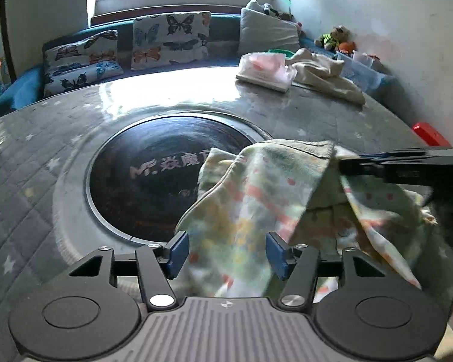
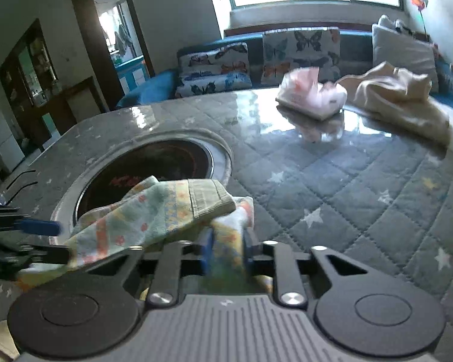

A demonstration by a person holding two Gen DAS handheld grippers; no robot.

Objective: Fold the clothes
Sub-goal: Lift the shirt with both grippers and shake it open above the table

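Above the quilted bench (image 2: 362,187), beside its round black hotplate (image 1: 154,181): a soft, light patterned garment (image 1: 256,199) hanging limp. Right tongs (image 2: 226,256) clamped on one edge; left tongs (image 1: 226,250) wide apart around the cloth (not gripping). Best pinched at a hem or corner.

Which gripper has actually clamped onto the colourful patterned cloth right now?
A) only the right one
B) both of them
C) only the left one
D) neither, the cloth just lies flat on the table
A: the right gripper has its blue pads pressed on the patterned cloth, while the left gripper stands wide open with the cloth merely hanging between its fingers.
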